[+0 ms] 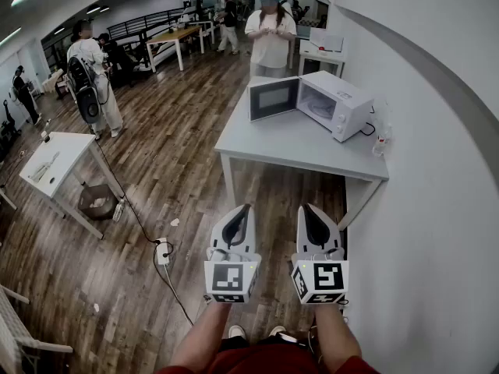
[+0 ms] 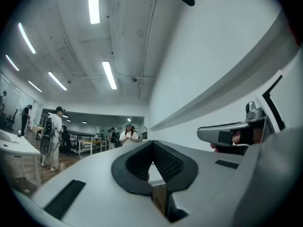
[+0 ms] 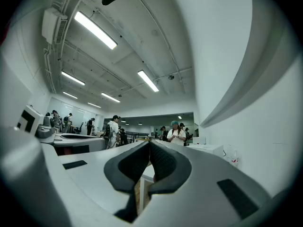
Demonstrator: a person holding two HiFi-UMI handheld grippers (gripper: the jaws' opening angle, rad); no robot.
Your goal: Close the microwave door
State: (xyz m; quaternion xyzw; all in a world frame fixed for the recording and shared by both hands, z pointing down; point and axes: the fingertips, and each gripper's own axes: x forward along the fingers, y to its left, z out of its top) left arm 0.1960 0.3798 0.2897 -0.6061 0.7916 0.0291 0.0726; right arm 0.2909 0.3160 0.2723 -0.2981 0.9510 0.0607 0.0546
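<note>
A white microwave (image 1: 340, 103) stands at the far right of a grey table (image 1: 265, 145), its door (image 1: 274, 98) swung open to the left. My left gripper (image 1: 245, 208) and right gripper (image 1: 306, 207) hang side by side well short of the table's near edge, both shut and empty. In the left gripper view the jaws (image 2: 152, 143) meet at their tips, and the right gripper's body (image 2: 227, 134) shows at the right. The right gripper view shows its tips (image 3: 150, 143) closed too, with the microwave (image 3: 207, 148) small and far off.
A person in a white shirt (image 1: 270, 33) stands just behind the table. A white wall (image 1: 437, 131) runs along the right. A small white table (image 1: 54, 160), a floor cable and power strip (image 1: 162, 253) lie to the left on the wooden floor. More people and tables stand farther back.
</note>
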